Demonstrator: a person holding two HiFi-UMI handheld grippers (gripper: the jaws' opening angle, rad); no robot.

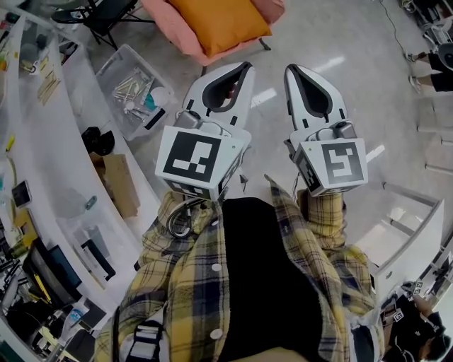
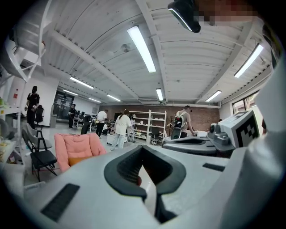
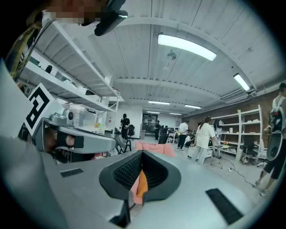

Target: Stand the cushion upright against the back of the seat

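An orange cushion (image 1: 216, 21) lies flat on the pink seat (image 1: 177, 32) across the floor, ahead of me. It also shows as an orange patch (image 2: 79, 159) low on the pink seat (image 2: 78, 145) in the left gripper view. My left gripper (image 1: 245, 65) and right gripper (image 1: 289, 68) are held side by side in front of my body, pointing at the seat and well short of it. Both are shut with nothing in them. In the right gripper view the cushion (image 3: 142, 185) and the seat (image 3: 154, 147) show through and above the closed jaws.
A long white bench (image 1: 71, 141) with clutter runs along my left, with a clear plastic bin (image 1: 134, 88) and a cardboard box (image 1: 120, 184) beside it. A black folding chair (image 2: 40, 156) stands left of the seat. Several people (image 3: 205, 136) and shelves are farther back.
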